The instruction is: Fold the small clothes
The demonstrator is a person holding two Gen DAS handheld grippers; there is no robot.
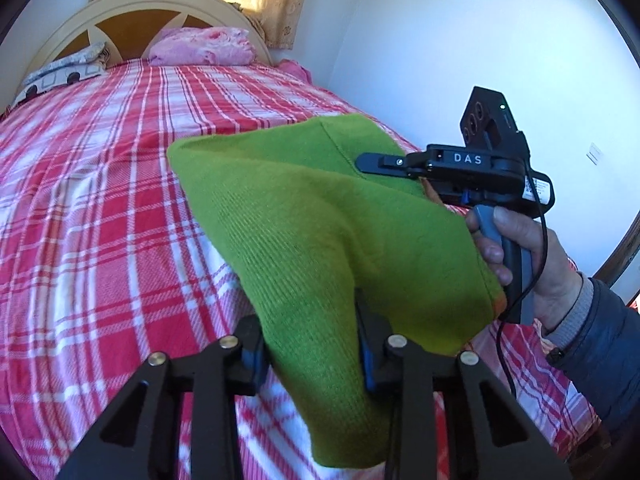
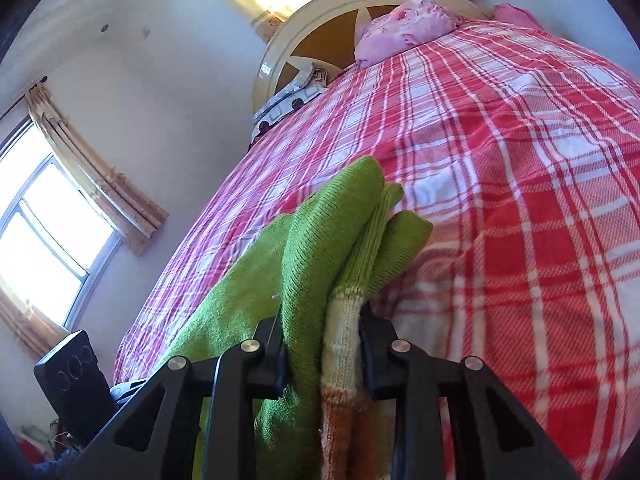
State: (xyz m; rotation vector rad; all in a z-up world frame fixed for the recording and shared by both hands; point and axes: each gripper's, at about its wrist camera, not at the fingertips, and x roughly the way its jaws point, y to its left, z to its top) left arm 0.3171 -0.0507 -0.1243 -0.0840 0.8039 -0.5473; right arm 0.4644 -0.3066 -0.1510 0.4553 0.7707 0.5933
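Note:
A green knitted garment (image 1: 316, 220) hangs between my two grippers above the red plaid bed (image 1: 100, 184). My left gripper (image 1: 310, 340) is shut on its near edge. My right gripper (image 1: 362, 162) shows side-on in the left wrist view, held by a hand, shut on the garment's far right edge. In the right wrist view my right gripper (image 2: 322, 344) is shut on bunched green fabric (image 2: 320, 240) with a white and orange striped part (image 2: 340, 344) between the fingers. The garment is lifted and folded over itself.
The bed (image 2: 500, 160) has a cream headboard (image 1: 132, 4), a pink bundle (image 1: 204, 46) and a patterned pillow (image 1: 60, 72) at its head. A white wall (image 1: 480, 60) runs along the bed's right side. A curtained window (image 2: 44, 240) is on the left. The left gripper's black body (image 2: 72, 376) shows low left.

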